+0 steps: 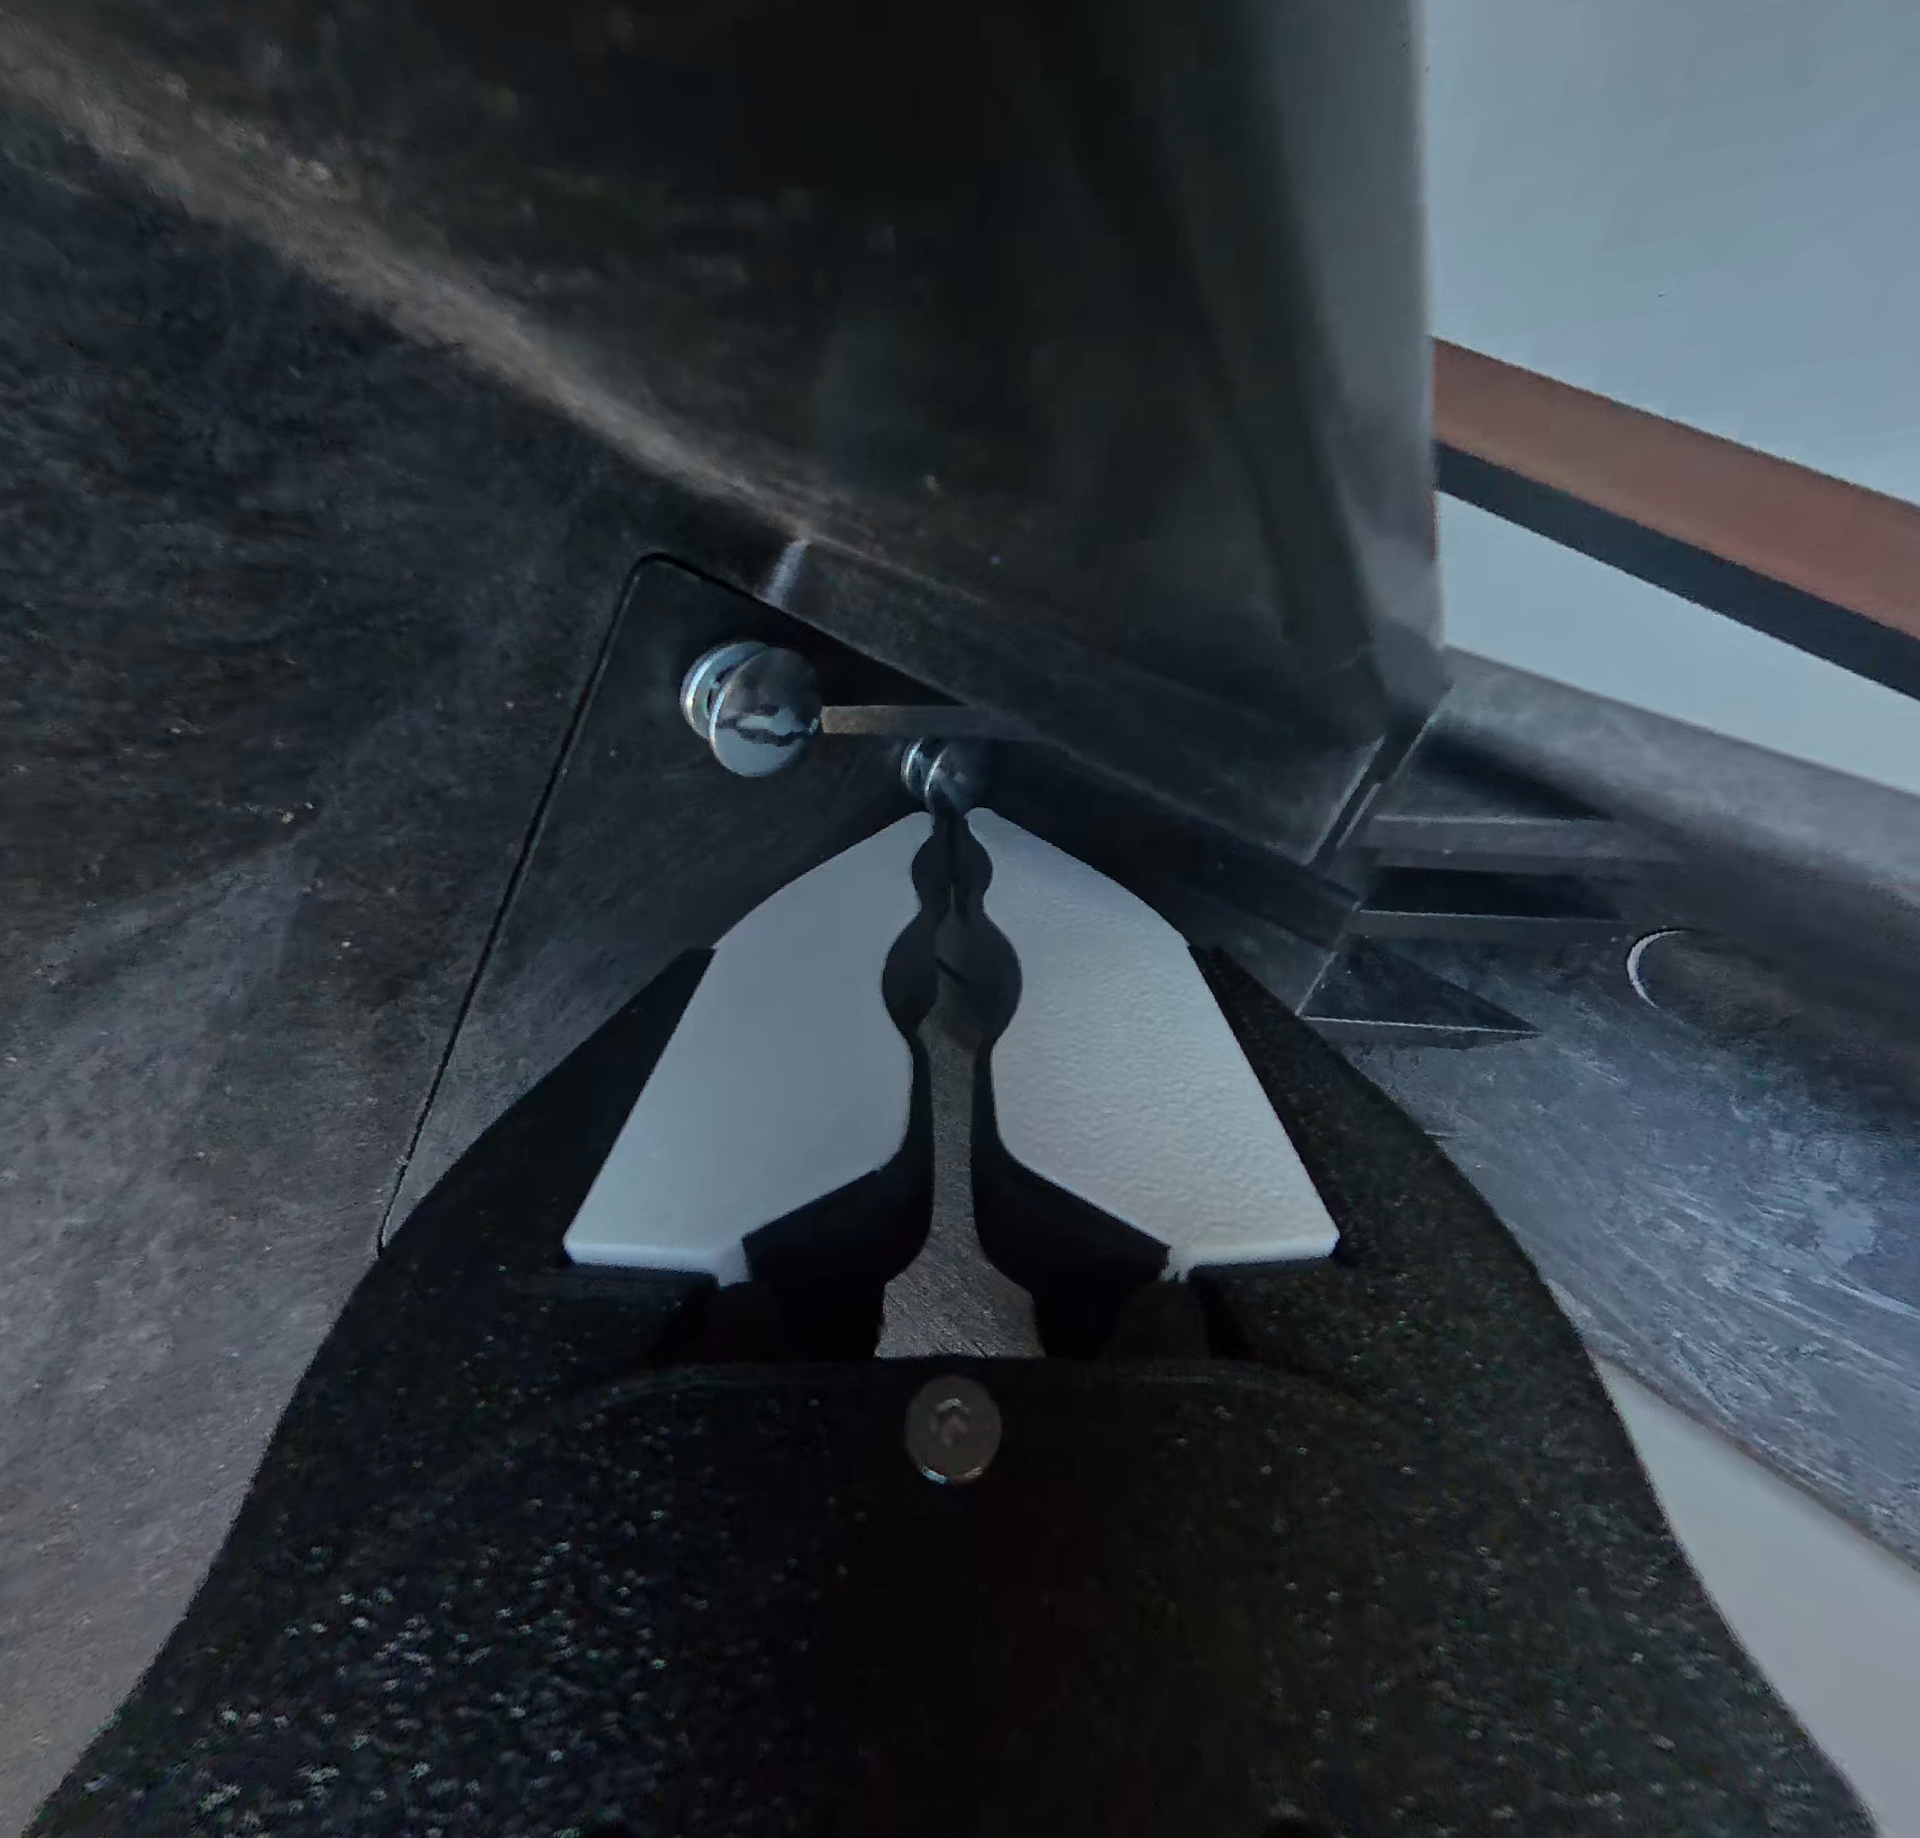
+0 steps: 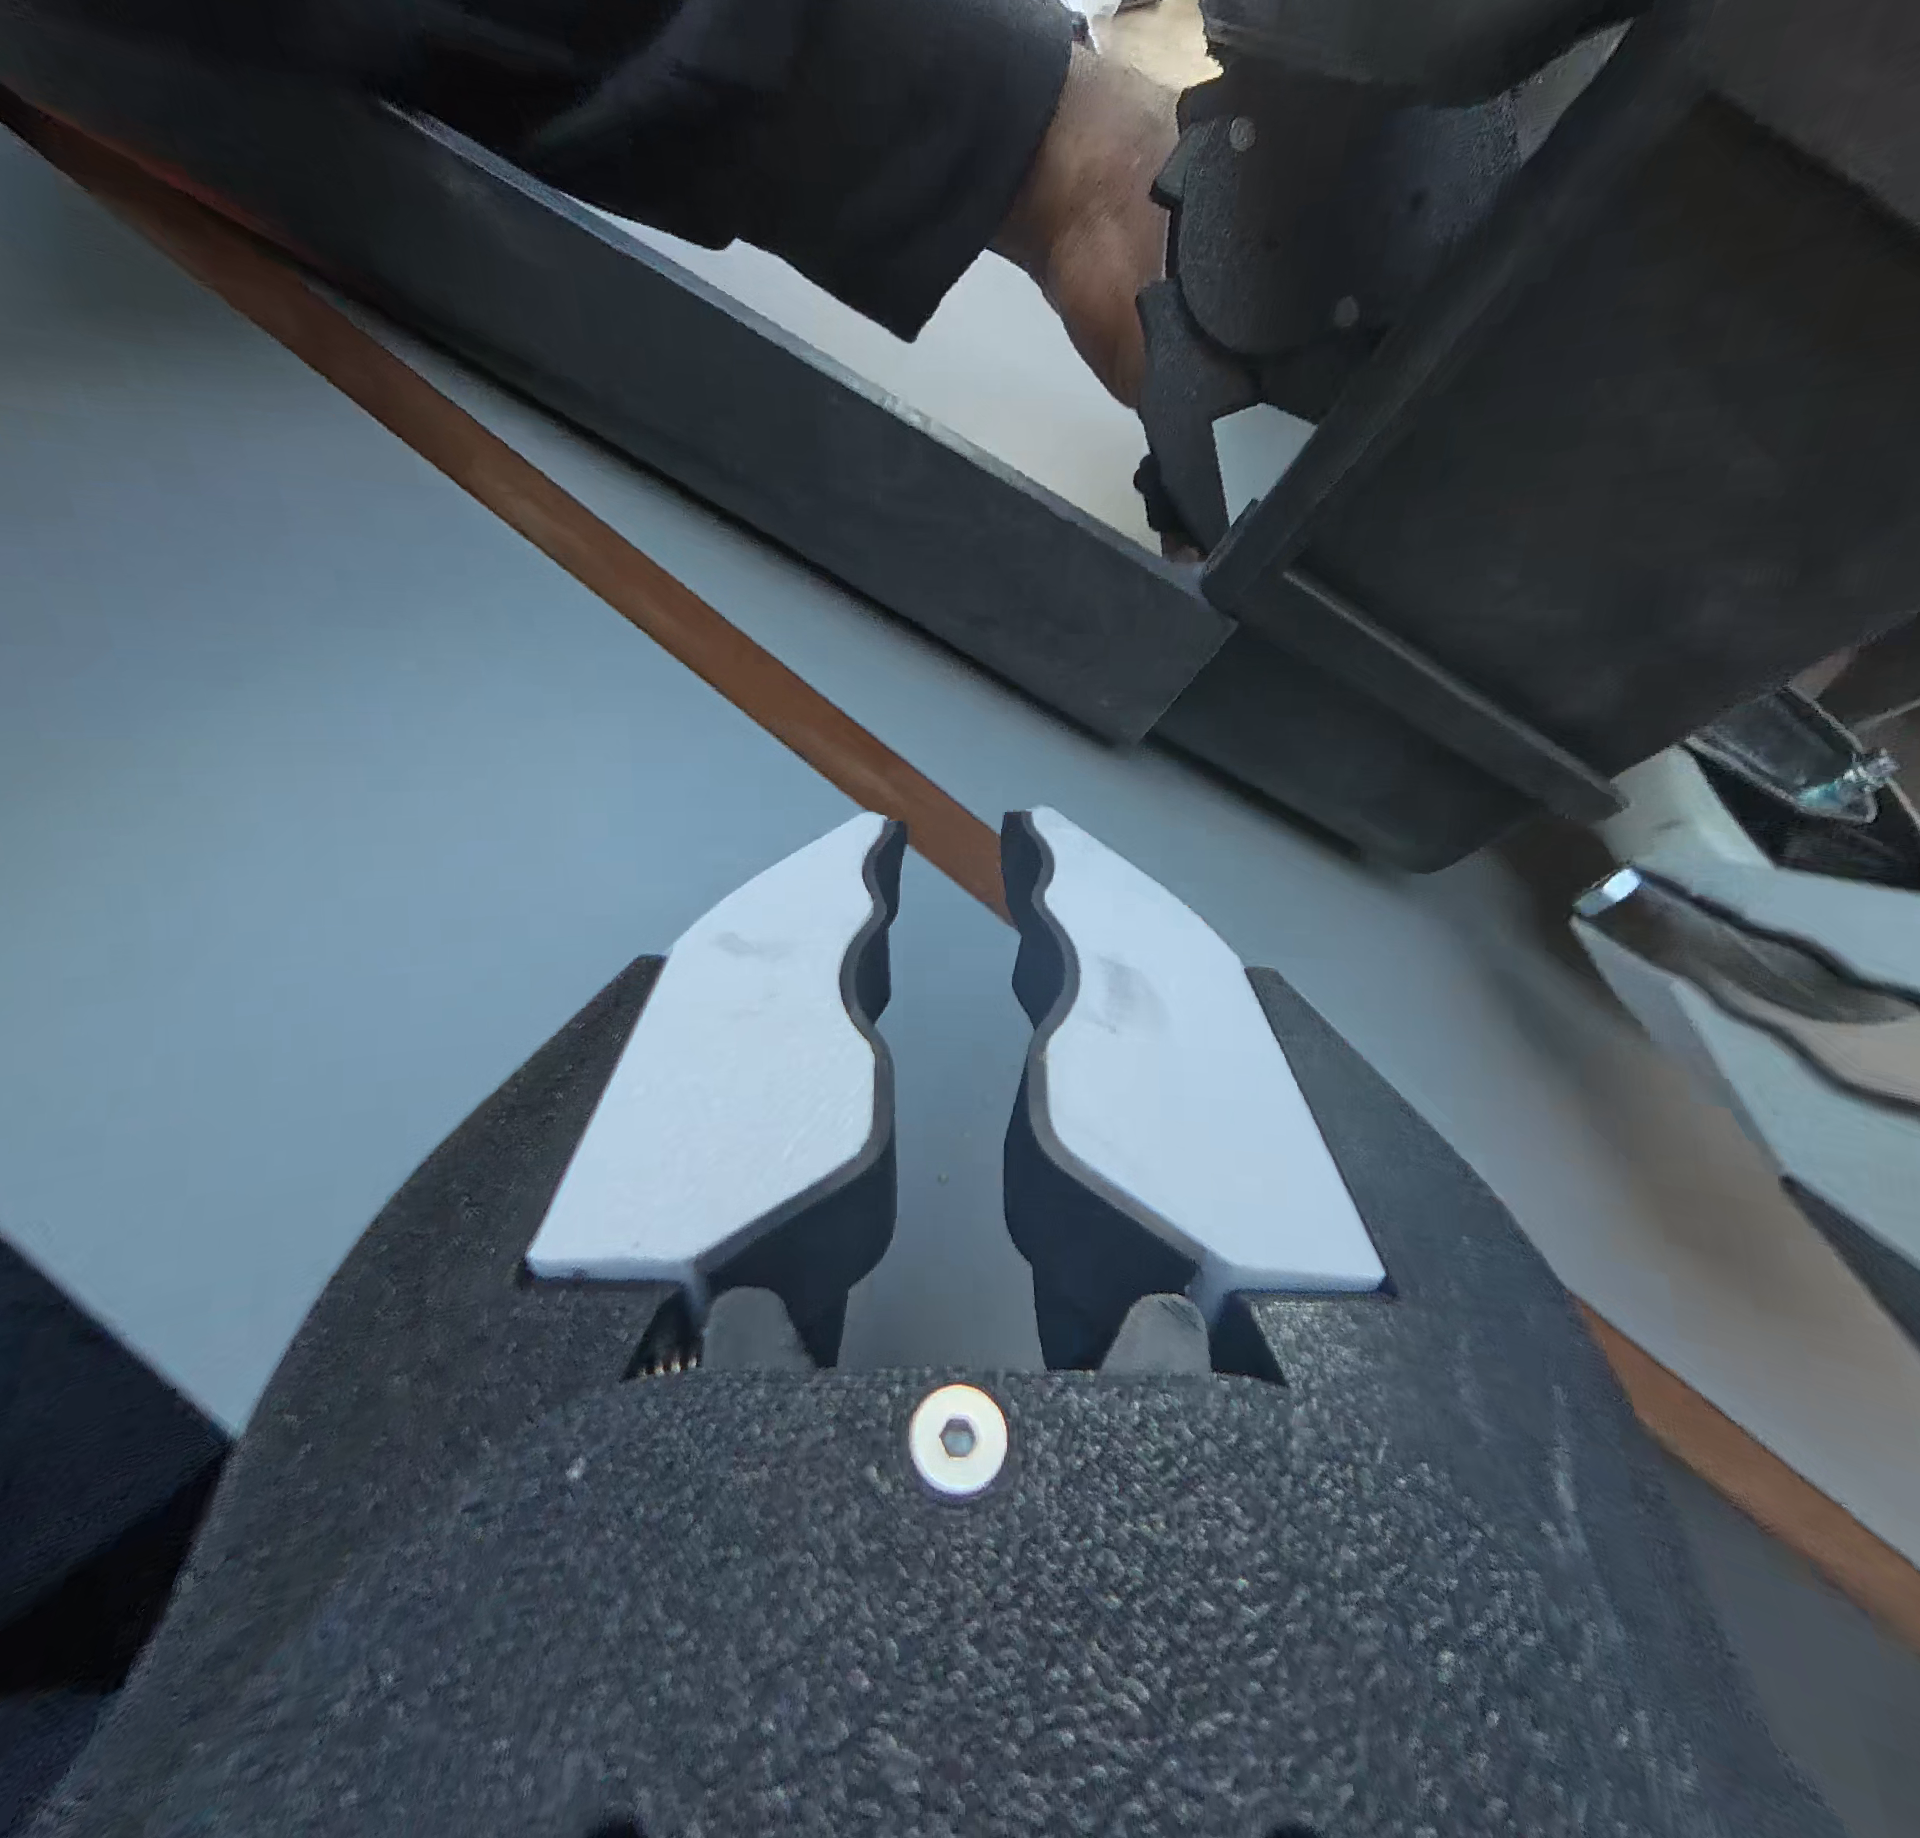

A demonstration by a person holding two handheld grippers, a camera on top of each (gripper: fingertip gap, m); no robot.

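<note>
Grey tabletop [image 2: 312, 749] fills the scene, crossed on a slant by a narrow brown strip [image 2: 623, 573]. Beyond the strip lies a long flat black board [image 2: 831, 479], and a large dark box [image 2: 1558, 417] butts against the board's end.

The left tongs [image 1: 948, 832] are fully closed, their white fingers [image 1: 810, 1061] meeting along the wavy inner edges with no gap at the tips. The tips point at a small silver screw [image 1: 935, 765], which sits just beyond them on a black metal plate [image 1: 644, 905] at the foot of the box. Whether they touch the screw cannot be told. Nothing can be seen held between the fingers. A larger round-headed screw [image 1: 748, 708] stands in the same plate, just beside the small one and to its left.

From the other side, a hand [image 2: 1091, 230] in a dark sleeve [image 2: 727, 74] holds those left tongs low against the corner where box and board meet.

The right tongs [image 2: 951, 832] hang well apart from the box, over bare tabletop. Their fingers [image 2: 748, 1061] stand a little way open with nothing between them, and only the tabletop and the near end of the brown strip show through the gap. Off to the right lie some blurred black and silvery parts [image 2: 1766, 978], too unclear to name.
</note>
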